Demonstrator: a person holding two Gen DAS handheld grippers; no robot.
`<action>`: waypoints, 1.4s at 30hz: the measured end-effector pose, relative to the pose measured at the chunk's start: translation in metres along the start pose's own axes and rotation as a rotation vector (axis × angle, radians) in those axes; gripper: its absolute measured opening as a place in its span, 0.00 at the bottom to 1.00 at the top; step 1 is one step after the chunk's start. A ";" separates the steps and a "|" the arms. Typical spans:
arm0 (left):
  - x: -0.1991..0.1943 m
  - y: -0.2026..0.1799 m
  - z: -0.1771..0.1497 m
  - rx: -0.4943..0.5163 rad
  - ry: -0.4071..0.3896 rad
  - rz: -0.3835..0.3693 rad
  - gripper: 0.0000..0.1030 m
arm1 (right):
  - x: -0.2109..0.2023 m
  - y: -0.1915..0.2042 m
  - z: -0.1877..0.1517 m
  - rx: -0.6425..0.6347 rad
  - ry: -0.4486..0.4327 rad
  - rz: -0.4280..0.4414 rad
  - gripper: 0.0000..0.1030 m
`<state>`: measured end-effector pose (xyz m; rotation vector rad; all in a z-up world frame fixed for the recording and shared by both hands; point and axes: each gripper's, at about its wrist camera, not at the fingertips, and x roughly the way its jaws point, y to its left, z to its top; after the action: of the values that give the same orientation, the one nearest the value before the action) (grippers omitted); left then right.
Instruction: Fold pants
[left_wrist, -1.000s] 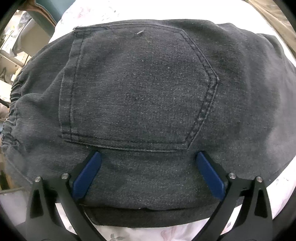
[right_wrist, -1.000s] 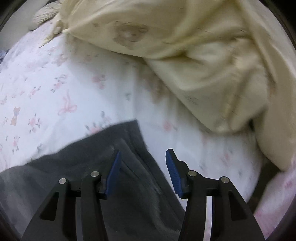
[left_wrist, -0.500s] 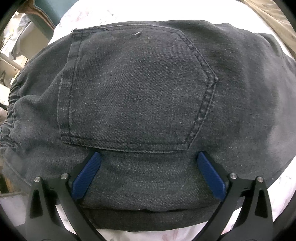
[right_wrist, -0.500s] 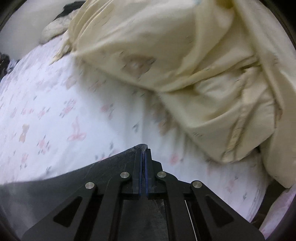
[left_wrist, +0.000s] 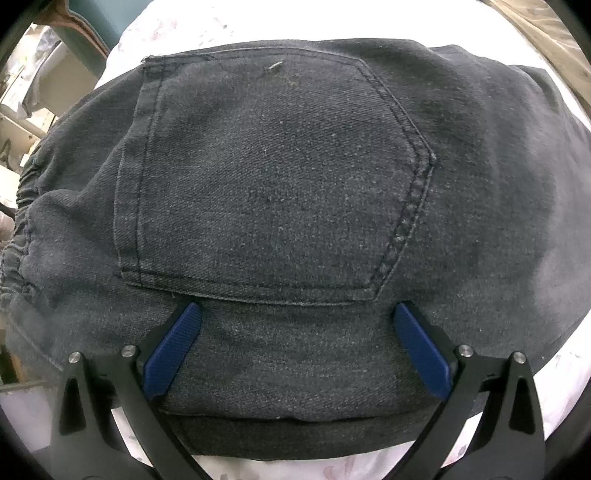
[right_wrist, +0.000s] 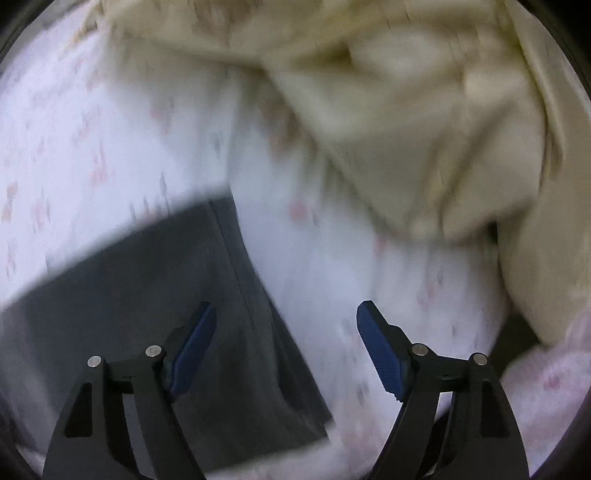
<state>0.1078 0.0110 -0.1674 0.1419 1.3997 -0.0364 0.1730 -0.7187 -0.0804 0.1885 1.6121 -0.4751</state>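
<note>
Already the pants (left_wrist: 280, 206) are seen doubled over on the bed (left_wrist: 561, 373), with a second layer showing under the near edge, so at least one fold is judged done. How many folds are left cannot be told, since neither view takes in the whole garment.

In the left view the back pocket (left_wrist: 273, 177) is faced up and the elastic waistband (left_wrist: 18, 229) is bunched at the far left. The left tongs (left_wrist: 295, 325) are held spread wide straight above the denim, just near of the pocket; nothing is gripped, and whether the tips press on the cloth cannot be told.

The right tongs (right_wrist: 286, 325) have just been opening and nothing is held between the pads. A hemmed edge of the pants is laid flat below and left of them, the left pad (right_wrist: 192, 347) over the cloth and the right pad over the floral sheet. A cream blanket (right_wrist: 406, 110) is heaped on the far right.
</note>
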 end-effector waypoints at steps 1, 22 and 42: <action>0.000 0.000 0.002 0.000 0.000 -0.001 1.00 | 0.008 0.000 -0.006 -0.005 0.046 -0.003 0.77; -0.059 0.058 0.004 -0.208 -0.146 -0.112 0.99 | -0.130 0.268 -0.101 -0.247 -0.416 0.380 0.76; -0.003 0.071 0.020 -0.184 -0.060 -0.004 0.98 | 0.003 0.418 -0.079 -0.303 -0.479 0.198 0.22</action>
<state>0.1351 0.0790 -0.1559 -0.0150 1.3362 0.0836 0.2675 -0.3115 -0.1595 0.0012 1.1611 -0.1049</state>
